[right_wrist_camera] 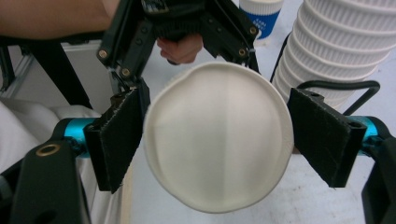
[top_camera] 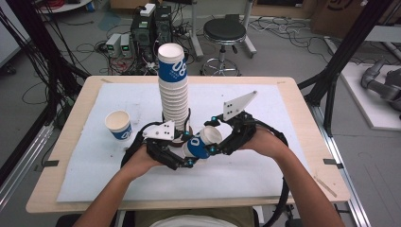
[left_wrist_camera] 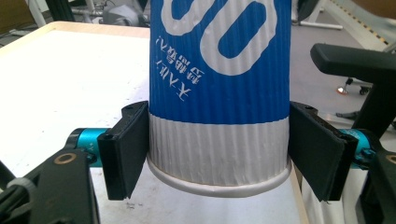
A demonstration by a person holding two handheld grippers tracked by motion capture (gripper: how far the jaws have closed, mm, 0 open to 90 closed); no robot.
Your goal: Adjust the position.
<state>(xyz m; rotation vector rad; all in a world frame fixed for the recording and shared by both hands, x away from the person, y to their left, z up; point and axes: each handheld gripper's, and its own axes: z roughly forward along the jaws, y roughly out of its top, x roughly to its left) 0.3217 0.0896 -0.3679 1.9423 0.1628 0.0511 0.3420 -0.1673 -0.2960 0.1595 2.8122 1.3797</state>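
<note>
Blue-and-white ribbed paper cup (top_camera: 198, 144) lies on its side between the two grippers, just in front of the foot of the tall stack of matching paper cups (top_camera: 173, 94) on the white sheet covering the wooden table (top_camera: 71, 123). Its long axis runs roughly level from the left gripper (top_camera: 182, 158) up toward the right gripper (top_camera: 213, 142), its open mouth turned to the right one.

The left gripper view shows the black pads (left_wrist_camera: 123, 149) pressed on the cup's wall near its rolled rim: a firm grip. In the right gripper view the cup's cream inside faces the camera, one pad (right_wrist_camera: 119, 135) touching its rim and the other (right_wrist_camera: 322, 135) standing a little off it, so this gripper looks loosened rather than clamped.

Another single cup (top_camera: 118, 124) stands upright well to the left. Since the cup points across the stack, it probably needs turning upright before it can be placed.
</note>
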